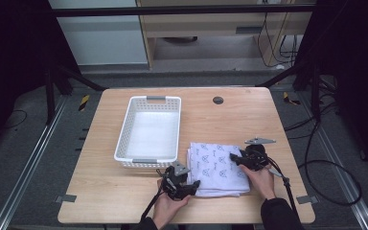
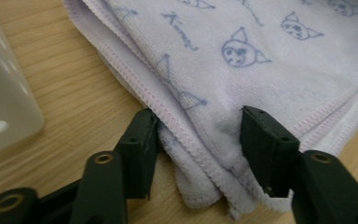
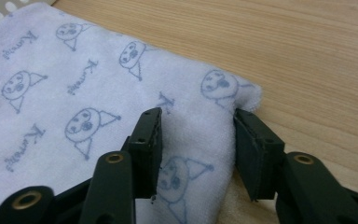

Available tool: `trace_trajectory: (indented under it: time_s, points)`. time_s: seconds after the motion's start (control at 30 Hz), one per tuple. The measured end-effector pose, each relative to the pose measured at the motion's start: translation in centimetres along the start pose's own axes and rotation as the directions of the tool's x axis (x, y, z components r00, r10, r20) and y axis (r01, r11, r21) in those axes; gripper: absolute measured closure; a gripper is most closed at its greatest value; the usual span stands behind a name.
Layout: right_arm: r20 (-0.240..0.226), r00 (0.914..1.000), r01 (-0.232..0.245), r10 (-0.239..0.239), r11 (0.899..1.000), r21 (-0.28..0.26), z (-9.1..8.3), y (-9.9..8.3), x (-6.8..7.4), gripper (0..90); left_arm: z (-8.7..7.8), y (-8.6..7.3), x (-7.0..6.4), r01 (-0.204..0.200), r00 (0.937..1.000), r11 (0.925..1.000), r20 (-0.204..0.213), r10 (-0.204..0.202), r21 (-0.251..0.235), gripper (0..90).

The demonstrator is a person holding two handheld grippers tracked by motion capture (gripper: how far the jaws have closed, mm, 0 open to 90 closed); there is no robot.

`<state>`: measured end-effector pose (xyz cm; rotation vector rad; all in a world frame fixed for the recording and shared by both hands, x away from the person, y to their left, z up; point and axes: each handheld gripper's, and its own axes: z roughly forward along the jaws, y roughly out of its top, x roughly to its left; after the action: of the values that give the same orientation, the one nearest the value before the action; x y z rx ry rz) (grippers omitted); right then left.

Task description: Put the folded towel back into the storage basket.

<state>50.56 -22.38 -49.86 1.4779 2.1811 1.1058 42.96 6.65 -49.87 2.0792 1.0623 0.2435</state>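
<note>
A folded white towel point(image 1: 218, 165) with blue cartoon faces lies on the wooden table point(image 1: 124, 191), right of a white basket point(image 1: 123, 139). My left gripper point(image 1: 190, 184) is at the towel's near left corner. In the left gripper view it point(image 2: 198, 154) is open, its jaws standing on either side of the layered corner of the towel point(image 2: 223, 60). My right gripper point(image 1: 235, 159) is at the towel's right edge. Seen in the right gripper view, it point(image 3: 196, 149) is open too, and a raised fold of the towel point(image 3: 74, 84) sits between its jaws.
The basket has nothing in it; its pale wall point(image 2: 4, 107) is close on the left in the left gripper view. A round dark grommet point(image 1: 217, 100) sits near the table's far edge. Cables point(image 1: 326, 163) trail off the right side.
</note>
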Motion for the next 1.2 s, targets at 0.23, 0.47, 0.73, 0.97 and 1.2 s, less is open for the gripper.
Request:
trace_trajectory:
  time_s: [0.23, 0.47, 0.73, 0.97, 1.2]
  points:
    - [-0.009, 0.9999, -0.009, 0.009, 1.0, 0.002, 0.0, 0.2, 0.2, 70.3, -0.2, 0.1, -0.3, -0.011, 0.9997, 0.9999, 0.023, 0.011, -0.005, 66.5]
    - [-0.022, 0.9997, -0.014, 0.014, 1.0, -0.003, -0.7, 0.7, 0.3, 76.4, -0.5, 0.3, 0.1, 0.014, 0.9979, 0.9998, 0.063, -0.014, -0.012, 74.7]
    - [-0.046, 0.9989, -0.003, -0.001, 0.998, -0.067, -3.0, 1.2, 1.1, 76.7, -2.1, 1.0, -0.3, -0.013, 0.9969, 0.9984, 0.076, 0.018, -0.055, 75.5]
    - [-0.049, 0.9987, 0.009, -0.016, 0.99, -0.14, -5.7, 1.5, 1.7, 76.8, -4.2, 1.8, -1.0, -0.046, 0.994, 0.9935, 0.094, 0.056, -0.104, 75.6]
    - [-0.051, 0.9983, 0.019, -0.029, 0.981, -0.192, -7.4, 2.0, 2.3, 76.8, -5.9, 2.4, -1.4, -0.063, 0.9918, 0.9877, 0.101, 0.078, -0.143, 75.7]
